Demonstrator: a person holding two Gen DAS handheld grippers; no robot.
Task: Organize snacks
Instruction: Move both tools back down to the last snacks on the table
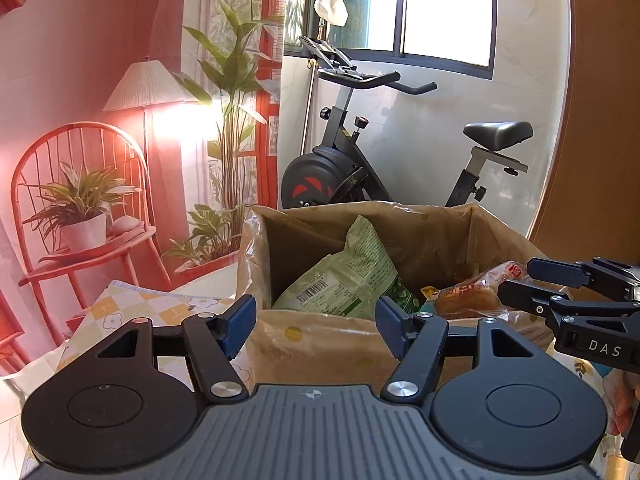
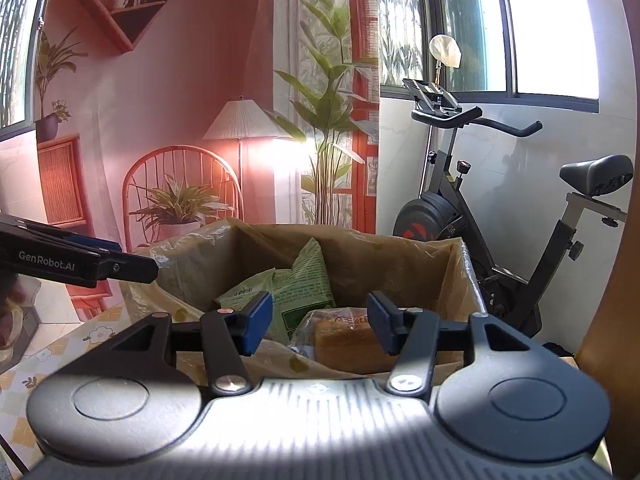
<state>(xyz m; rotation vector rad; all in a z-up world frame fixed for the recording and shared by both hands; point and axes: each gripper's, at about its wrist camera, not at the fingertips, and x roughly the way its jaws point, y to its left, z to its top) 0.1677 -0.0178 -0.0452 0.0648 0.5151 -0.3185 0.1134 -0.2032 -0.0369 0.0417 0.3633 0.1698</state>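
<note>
We have both tools poised just short of the cardboard box (image 1: 320,344), which stands on a worktop (image 1: 132,308) covered in a flowered check cloth. Starting at the left, the left tool (image 1: 316,326) has its blue pads parted, with nothing between them; through the gap we see only the near wall of the box and the green packet beyond. Its aim sits over the left half of the box.

The box is lined with a clear plastic bag (image 1: 250,248) that spills over the rim. Inside, a green snack packet (image 1: 352,276) leans against the back left, barcode side up. To its right lies a clear-wrapped loaf of sliced bread (image 2: 348,340), pressed near the front right corner, with a small yellow wrapper (image 1: 430,291) showing between the two.

Further right, the right tool (image 2: 318,326) also stands parted and empty, its fingers framing the bread from above the near rim without touching it.

We judge the step in hand to be settling snacks in the box, or reaching for one. To do it well, we would come in over the rim, not through the loose liner, keep the two tools apart so they do not clash above the box, and close gently on the bread, since it will crush easily. The crinkly packet may slip, so a grip near its sealed edge seems safer.
</note>
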